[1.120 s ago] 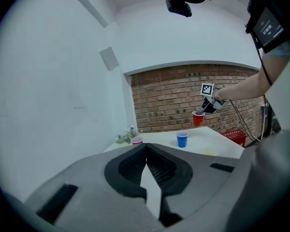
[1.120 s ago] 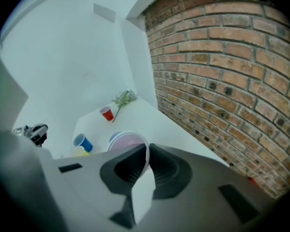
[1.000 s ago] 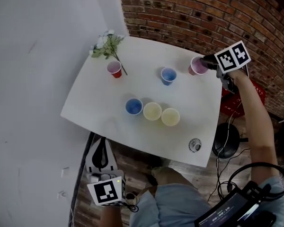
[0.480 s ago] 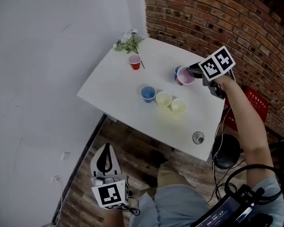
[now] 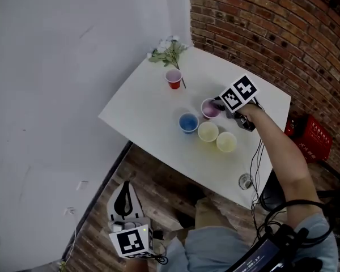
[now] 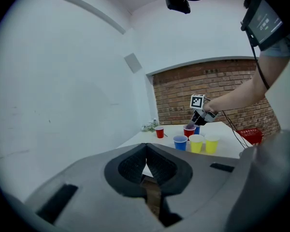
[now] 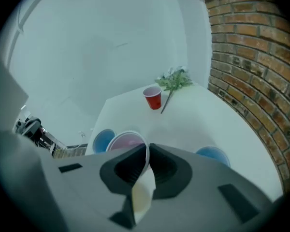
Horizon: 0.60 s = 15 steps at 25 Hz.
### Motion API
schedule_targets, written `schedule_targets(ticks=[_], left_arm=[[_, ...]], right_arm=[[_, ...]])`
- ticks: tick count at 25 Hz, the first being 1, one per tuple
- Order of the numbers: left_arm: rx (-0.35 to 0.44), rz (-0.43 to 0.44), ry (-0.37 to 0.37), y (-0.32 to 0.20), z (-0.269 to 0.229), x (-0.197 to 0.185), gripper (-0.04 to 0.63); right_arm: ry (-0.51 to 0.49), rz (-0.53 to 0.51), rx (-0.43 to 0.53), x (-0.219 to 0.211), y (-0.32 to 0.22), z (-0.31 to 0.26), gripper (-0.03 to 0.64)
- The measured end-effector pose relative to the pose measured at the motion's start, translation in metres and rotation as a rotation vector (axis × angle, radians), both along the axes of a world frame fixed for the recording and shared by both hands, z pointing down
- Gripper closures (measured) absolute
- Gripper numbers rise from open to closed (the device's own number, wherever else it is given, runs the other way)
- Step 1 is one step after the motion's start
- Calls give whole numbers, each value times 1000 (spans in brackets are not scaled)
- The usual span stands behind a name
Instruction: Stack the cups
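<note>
My right gripper (image 5: 216, 106) is shut on the rim of a red cup (image 5: 209, 109) with a pale pink inside, low over the white table (image 5: 147, 103). The rim is pinched between the pads in the right gripper view, at the right gripper (image 7: 148, 151) and its red cup (image 7: 124, 142). Just in front stand a blue cup (image 5: 188, 122) and two yellow cups (image 5: 208, 131) (image 5: 226, 142). A second blue cup (image 7: 211, 154) shows to the right. Another red cup (image 5: 173, 78) stands far back. My left gripper (image 5: 124, 192) hangs below the table's edge, shut and holding nothing (image 6: 146, 151).
A flower sprig (image 5: 169, 52) lies at the table's far corner. A small round metal object (image 5: 246, 181) sits near the front right edge. A brick wall (image 5: 272, 33) runs behind, a white wall on the left, and a red crate (image 5: 313, 135) stands on the floor at right.
My right gripper has carried the red cup from the table's right side leftward and down, to just behind the blue and yellow cups. The left gripper has shifted a little.
</note>
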<state>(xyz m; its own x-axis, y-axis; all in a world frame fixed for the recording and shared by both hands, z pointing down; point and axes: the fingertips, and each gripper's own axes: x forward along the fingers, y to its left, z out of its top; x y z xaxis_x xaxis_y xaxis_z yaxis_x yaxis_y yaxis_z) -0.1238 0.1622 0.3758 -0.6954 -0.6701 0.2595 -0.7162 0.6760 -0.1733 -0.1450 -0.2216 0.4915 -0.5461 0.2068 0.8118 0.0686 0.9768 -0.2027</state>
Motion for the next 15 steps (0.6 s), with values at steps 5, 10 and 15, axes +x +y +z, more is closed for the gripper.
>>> schedule_targets(ticks=[5,10,15], left_arm=[[-13,-6,15,-10,14,-20,586],[-17,-9,31,-18,17,-30,586],[-14,-8,40,-22,20,-31,586]], right_arm=[[34,9,-10,-16,-8,29,583],[47,-2,-30,-21,-8,36,516],[36,-8,-6,-19,-16,22,445]])
